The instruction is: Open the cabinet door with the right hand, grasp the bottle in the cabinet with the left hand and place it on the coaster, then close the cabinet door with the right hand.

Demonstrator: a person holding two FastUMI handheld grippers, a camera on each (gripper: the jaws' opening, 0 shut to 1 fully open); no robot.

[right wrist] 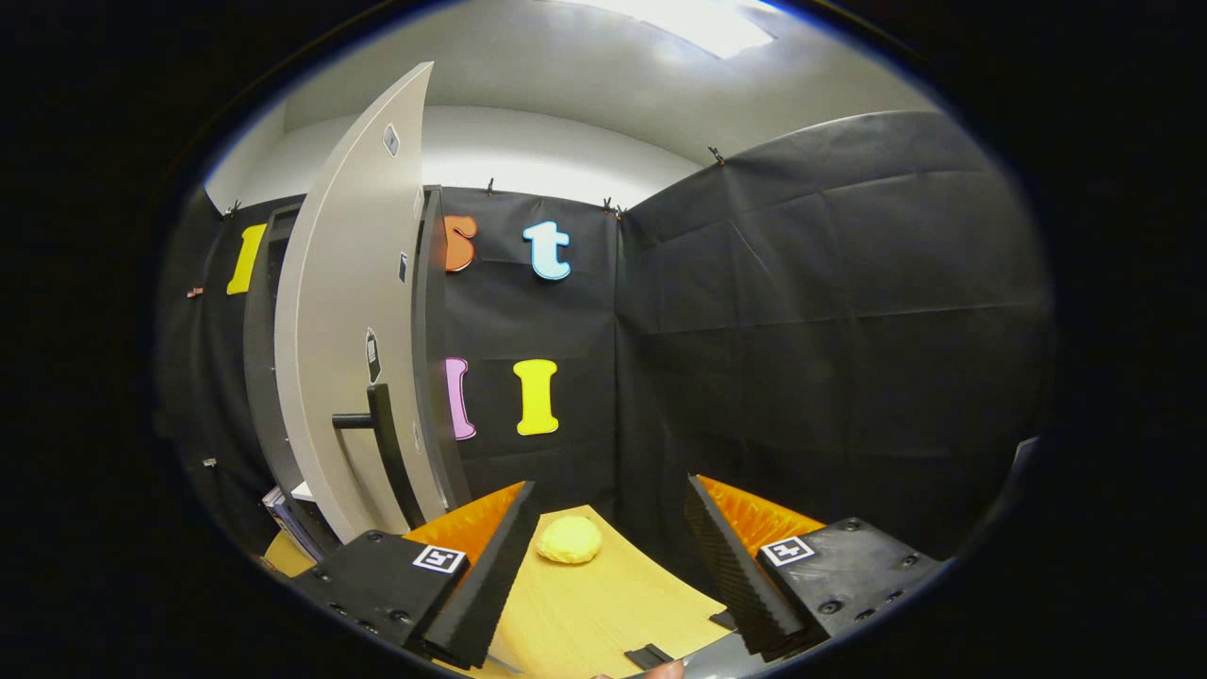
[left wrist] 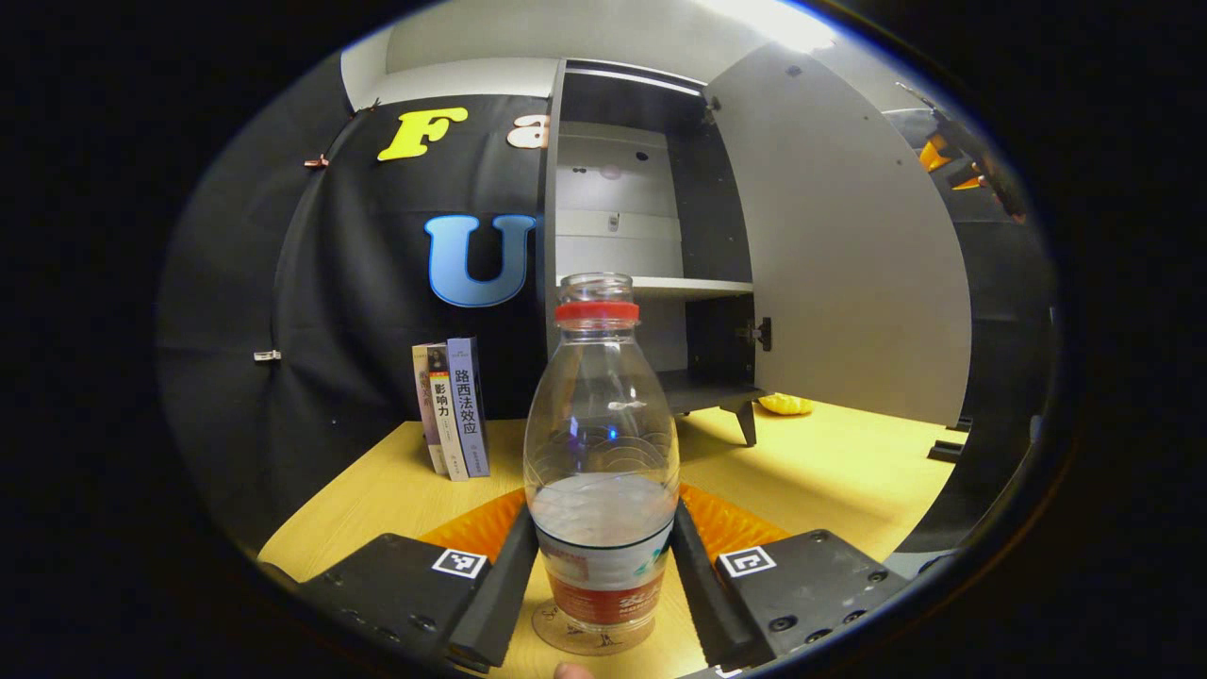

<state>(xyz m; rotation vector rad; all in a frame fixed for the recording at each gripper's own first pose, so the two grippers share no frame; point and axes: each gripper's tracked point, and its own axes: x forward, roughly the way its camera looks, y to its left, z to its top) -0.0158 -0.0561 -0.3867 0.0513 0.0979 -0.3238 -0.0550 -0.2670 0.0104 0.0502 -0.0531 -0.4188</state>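
Left gripper view: our left gripper [left wrist: 603, 575] pinches the bottle [left wrist: 602, 453], standing on the coaster [left wrist: 592, 641] at the worktop's near edge. We should release gently; right gripper [right wrist: 603, 566] is spread near the door handle [right wrist: 382, 443].

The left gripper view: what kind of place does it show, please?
Probably a staged recording booth furnished like a room: black cloth wall, a small cabinet with its door open, and books standing on a wooden table.
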